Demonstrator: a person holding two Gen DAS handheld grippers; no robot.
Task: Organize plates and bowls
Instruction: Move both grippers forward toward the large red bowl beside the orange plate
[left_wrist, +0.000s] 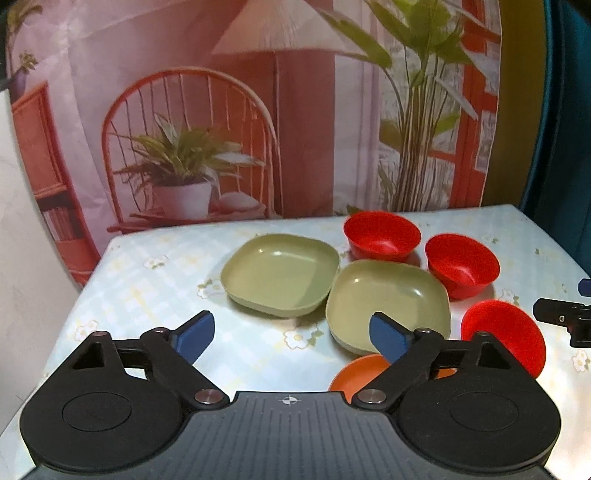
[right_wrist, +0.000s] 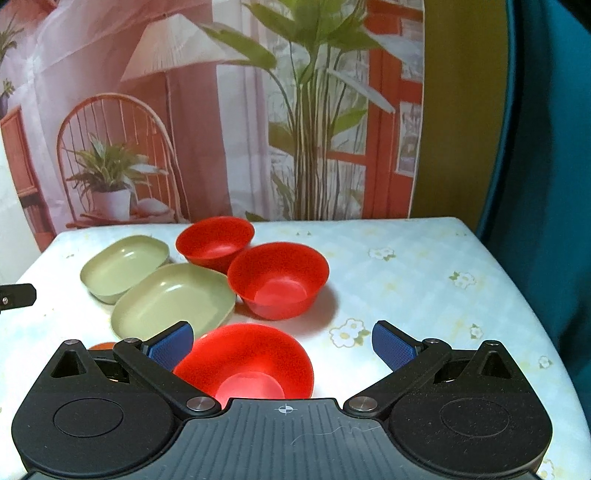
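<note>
Presently, your left gripper (left_wrist: 291, 334) hangs over the near part of the table (left_wrist: 147, 291), which is covered in a pale checked cloth with small flower prints. Its blue-padded jaws stand wide apart with nothing between them. Your right gripper (right_wrist: 282, 345) is likewise spread wide; its pads press on nothing, though the nearest glossy red plastic bowl (right_wrist: 247, 363) sits just below and between its fingers.

Findings on the tableware, from the left wrist view:
- Two shallow, square, olive-green plastic plates lie side by side near the table's centre: the far-left plate (left_wrist: 280, 275) and the nearer plate (left_wrist: 388, 299). Their rims appear to touch at one corner.
- Two further red bowls stand upright behind and to the right of the plates: the far bowl (left_wrist: 382, 234) and the middle bowl (left_wrist: 461, 264), close together.
- The nearest red bowl shows here at the right, partly behind your left gripper's right finger.
- A small orange dish (left_wrist: 356, 376) lies just in front of the nearer green plate; most of it is hidden by the gripper, so its shape is probably round but not confirmed.

No item is stacked on another. A printed backdrop (left_wrist: 240, 110) showing a chair, lamp and plants hangs behind the table.
</note>
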